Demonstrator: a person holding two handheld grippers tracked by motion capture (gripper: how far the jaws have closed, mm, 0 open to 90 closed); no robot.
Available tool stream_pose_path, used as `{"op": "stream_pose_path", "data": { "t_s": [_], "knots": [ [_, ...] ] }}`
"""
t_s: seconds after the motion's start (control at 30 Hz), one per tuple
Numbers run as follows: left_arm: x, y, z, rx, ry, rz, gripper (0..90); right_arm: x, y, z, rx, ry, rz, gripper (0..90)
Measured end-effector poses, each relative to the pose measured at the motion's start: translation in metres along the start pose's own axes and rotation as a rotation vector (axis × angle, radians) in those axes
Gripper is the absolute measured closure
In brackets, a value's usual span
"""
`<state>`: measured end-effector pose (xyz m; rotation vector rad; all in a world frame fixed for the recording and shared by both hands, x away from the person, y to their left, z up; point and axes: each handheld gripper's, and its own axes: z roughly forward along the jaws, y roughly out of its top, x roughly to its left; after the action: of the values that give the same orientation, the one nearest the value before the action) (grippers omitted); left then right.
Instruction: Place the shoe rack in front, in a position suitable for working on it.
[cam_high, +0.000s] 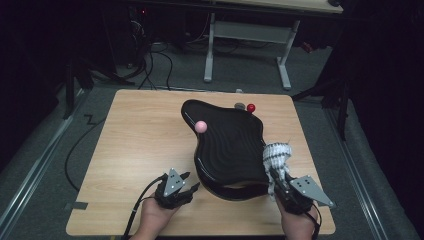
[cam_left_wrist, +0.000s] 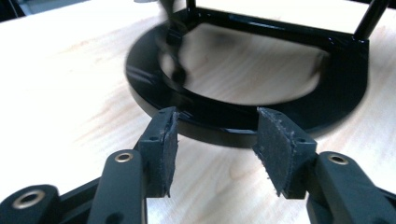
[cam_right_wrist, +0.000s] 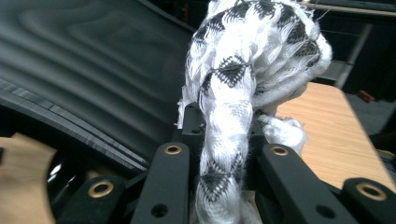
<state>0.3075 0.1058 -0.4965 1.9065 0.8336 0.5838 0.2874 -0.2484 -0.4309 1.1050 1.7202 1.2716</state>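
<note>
A black wavy-topped stand (cam_high: 230, 145) sits on the wooden table (cam_high: 140, 130), right of centre, on a black ring base (cam_left_wrist: 336, 93). A pink ball (cam_high: 200, 126) rests at its left edge, and a red ball (cam_high: 251, 107) and a grey ball (cam_high: 239, 106) at its far edge. My left gripper (cam_high: 191, 181) (cam_left_wrist: 217, 126) is open just in front of the ring base, nothing between its pads. My right gripper (cam_high: 274, 174) (cam_right_wrist: 219, 135) is shut on a white-and-black checked cloth (cam_high: 276, 154) (cam_right_wrist: 247, 56), held bunched up beside the stand's right front corner.
A white-legged desk (cam_high: 250, 30) stands behind the table, with cables (cam_high: 155, 60) on the grey floor. A strip of tape (cam_high: 76, 205) sticks out at the table's front left corner. Bare wood lies left of the stand.
</note>
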Motion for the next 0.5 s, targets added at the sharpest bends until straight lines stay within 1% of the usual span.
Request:
{"op": "stream_pose_path", "data": {
  "t_s": [0.07,0.1,0.13,0.17,0.2,0.23,0.27,0.3,0.33,0.37,0.4,0.43,0.47,0.5],
  "knots": [
    [0.002,0.006,0.006,-0.011,0.011,-0.003,46.9,-0.006,0.0,0.001,0.001,-0.006,0.01,79.4],
    [0.004,0.015,0.013,-0.005,0.012,-0.019,45.3,-0.007,-0.001,0.002,0.004,-0.004,0.015,79.5],
    [0.006,0.02,0.017,-0.011,0.013,-0.023,45.1,-0.006,-0.002,0.003,0.008,-0.004,0.006,79.5],
    [0.006,0.02,0.017,-0.011,0.013,-0.023,45.1,-0.006,-0.002,0.003,0.008,-0.004,0.006,79.5],
    [0.009,0.029,0.025,-0.018,0.029,-0.029,45.3,-0.004,-0.003,0.006,0.011,-0.007,-0.008,79.5],
    [0.009,0.029,0.025,-0.018,0.029,-0.029,46.3,-0.004,-0.004,0.007,0.01,-0.007,-0.01,79.6],
    [0.012,0.031,0.029,-0.014,0.027,-0.035,46.3,-0.004,-0.004,0.007,0.01,-0.007,-0.01,79.6],
    [0.014,0.032,0.033,-0.012,0.022,-0.043,50.8,-0.004,-0.004,0.008,0.009,-0.004,-0.011,79.7],
    [0.017,0.031,0.039,-0.004,0.016,-0.059,53.3,-0.003,-0.005,0.009,0.008,-0.004,-0.014,79.7],
    [0.017,0.031,0.039,-0.004,0.016,-0.059,55.9,-0.003,-0.005,0.009,0.008,-0.004,-0.014,79.7],
    [0.018,0.029,0.042,0.01,0.013,-0.065,59.7,-0.003,-0.005,0.01,0.007,0.001,-0.01,79.9],
    [0.02,0.024,0.044,0.015,-0.008,-0.077,63.5,-0.003,-0.005,0.011,0.007,0.005,-0.01,79.9],
    [0.021,0.022,0.044,0.013,-0.016,-0.091,66.7,-0.003,-0.005,0.012,0.006,0.009,-0.011,80.0],
    [0.021,0.022,0.044,0.013,-0.016,-0.091,70.5,-0.003,-0.005,0.012,0.006,0.009,-0.011,80.0]
  ]
}}
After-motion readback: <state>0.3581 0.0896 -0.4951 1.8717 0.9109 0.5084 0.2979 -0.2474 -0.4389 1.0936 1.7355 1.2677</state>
